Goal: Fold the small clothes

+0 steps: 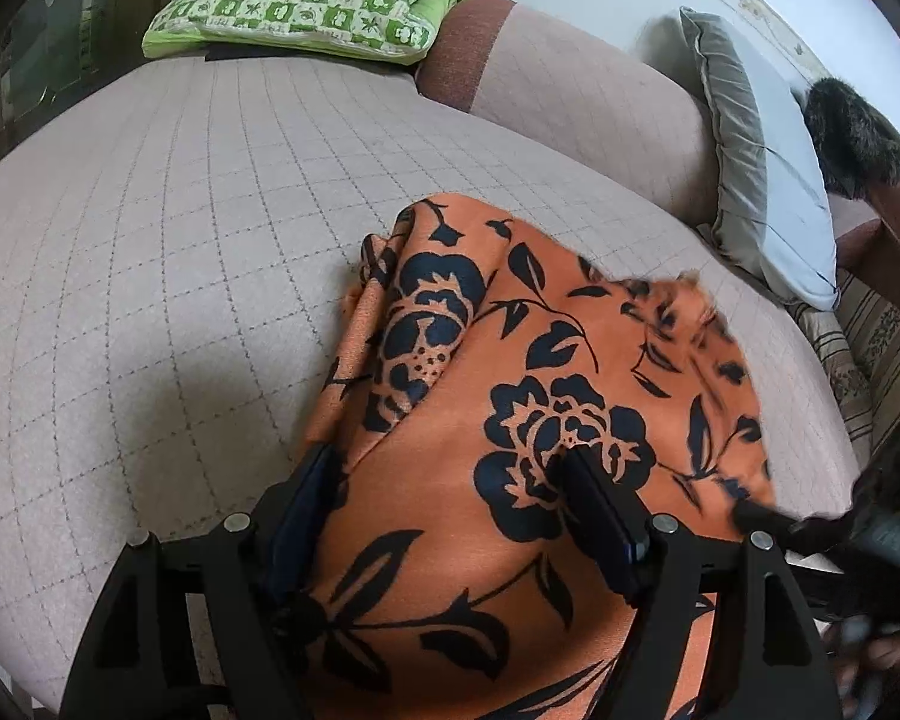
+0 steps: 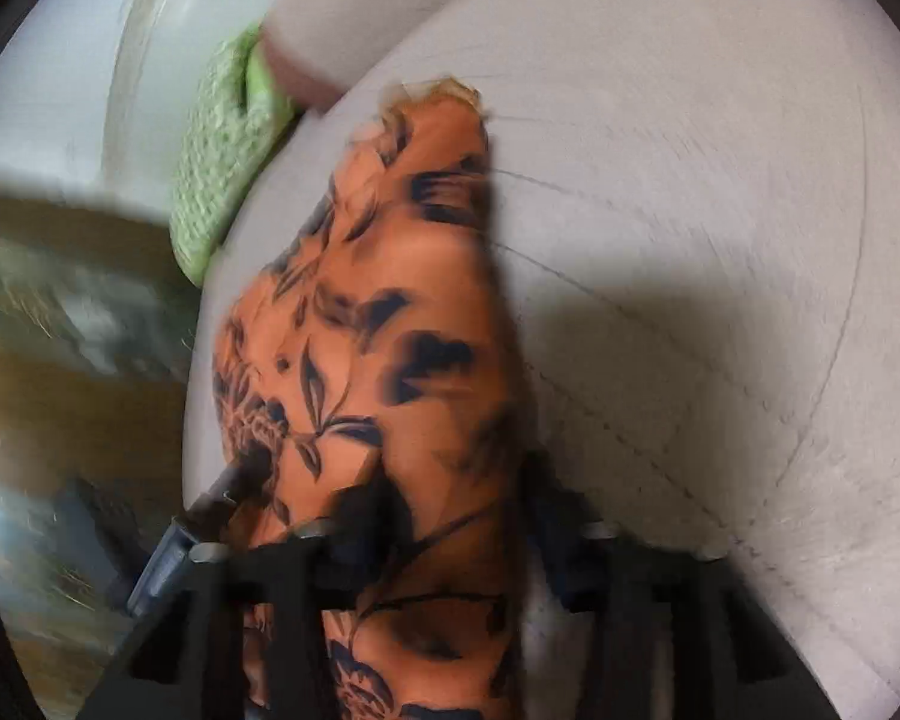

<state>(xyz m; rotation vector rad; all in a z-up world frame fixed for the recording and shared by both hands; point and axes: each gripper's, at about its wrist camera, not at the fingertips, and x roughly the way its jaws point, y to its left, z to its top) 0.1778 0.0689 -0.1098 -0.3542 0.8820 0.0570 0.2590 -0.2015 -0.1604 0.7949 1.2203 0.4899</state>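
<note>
On the quilted beige sofa seat (image 1: 180, 252) lies an orange cloth (image 1: 510, 360) printed with dark flowers, bunched in folds at its far left edge and spreading toward the camera. From the left wrist view, the left gripper (image 1: 450, 462) stands wide, its two dark fingers (image 1: 594, 492) straddling the cloth: one at the cloth's left border, the other lying on the flower print, with no squeeze on the fabric to be seen. At the far right edge of that view the right gripper (image 1: 768, 516) shows as a blurred dark shape at the cloth's right corner. The right wrist view is smeared; there the cloth (image 2: 390, 312) runs up between the right gripper's (image 2: 444, 480) fingers, which stand partly apart, and whether they press on it I cannot tell. A green checked pillow (image 1: 306, 0) sits at the far end of the seat, and a grey cushion (image 1: 744, 138) leans against the backrest (image 1: 582, 78).
</note>
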